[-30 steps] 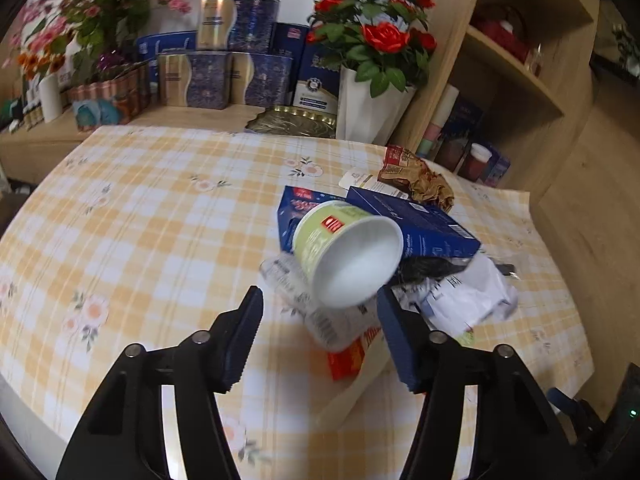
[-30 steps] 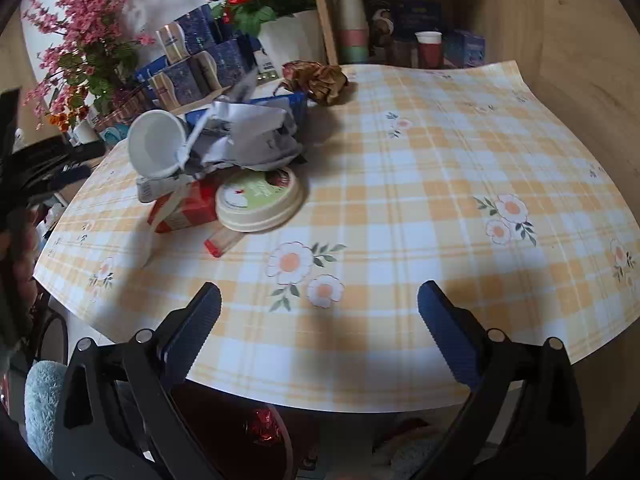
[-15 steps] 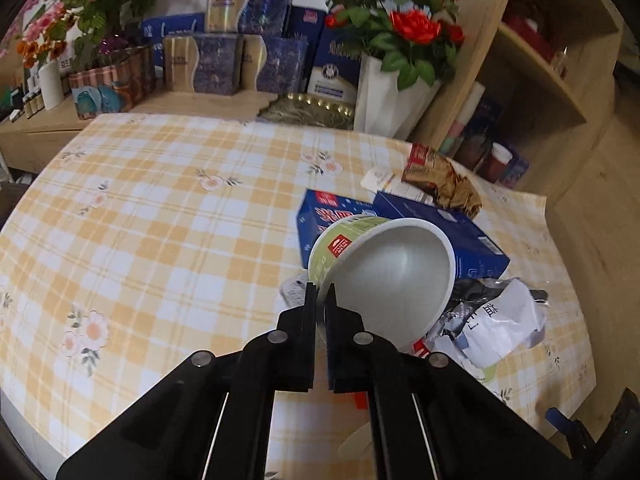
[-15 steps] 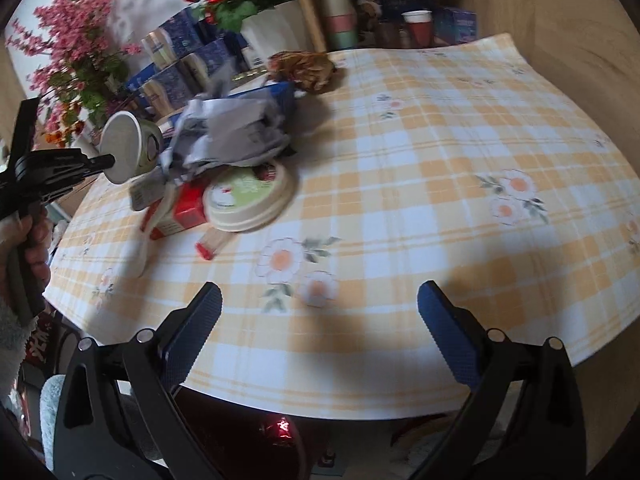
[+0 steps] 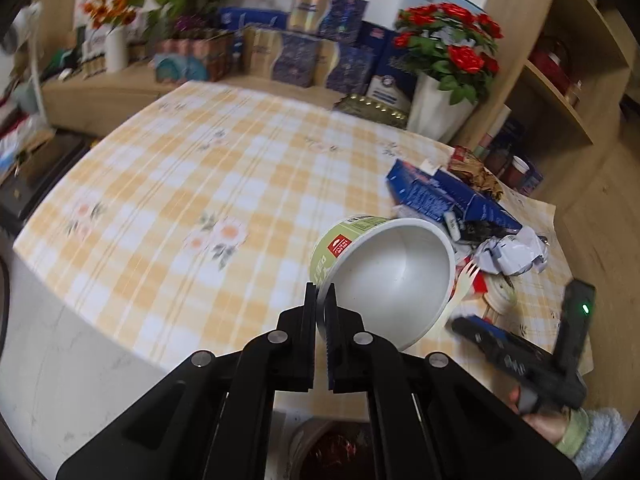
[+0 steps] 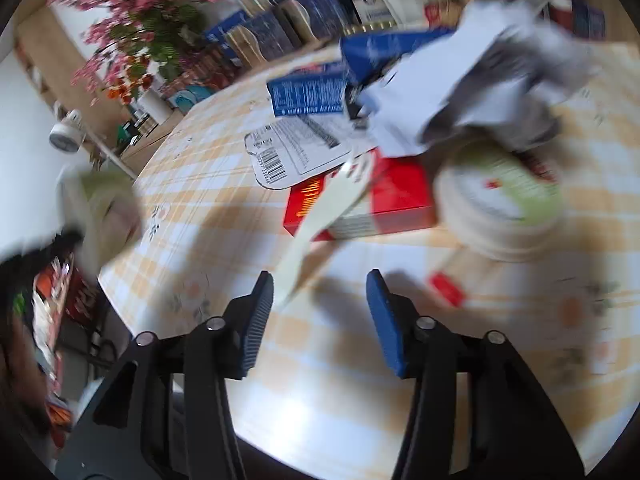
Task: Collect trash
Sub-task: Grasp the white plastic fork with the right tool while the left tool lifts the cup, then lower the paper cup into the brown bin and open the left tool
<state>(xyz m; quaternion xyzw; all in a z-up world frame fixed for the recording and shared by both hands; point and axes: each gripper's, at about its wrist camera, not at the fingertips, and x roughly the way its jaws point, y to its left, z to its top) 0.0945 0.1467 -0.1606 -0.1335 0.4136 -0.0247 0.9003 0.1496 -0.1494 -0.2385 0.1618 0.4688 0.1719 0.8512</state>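
Note:
My left gripper (image 5: 321, 308) is shut on the rim of an empty green-and-white noodle cup (image 5: 384, 276) and holds it in the air near the table's front edge. The cup shows as a blur in the right wrist view (image 6: 100, 212). My right gripper (image 6: 318, 300) is open, low over the table, at the handle end of a pale plastic fork (image 6: 324, 216). The fork lies across a red box (image 6: 360, 204). Beside them are the cup's lid (image 6: 500, 208), crumpled white paper (image 6: 468, 92), a blue carton (image 6: 308, 90) and a flat printed wrapper (image 6: 296, 148).
A bin with red contents (image 5: 336, 452) sits below the table's front edge. The checked tablecloth (image 5: 192, 200) covers the table. A white vase of red roses (image 5: 436, 108), stacked boxes (image 5: 312, 56) and a wooden shelf (image 5: 560, 80) stand behind it.
My left gripper has lifted the cup away from the trash pile toward the table's front edge. My right gripper has moved in close to the pile, with its jaws narrower around the fork's handle.

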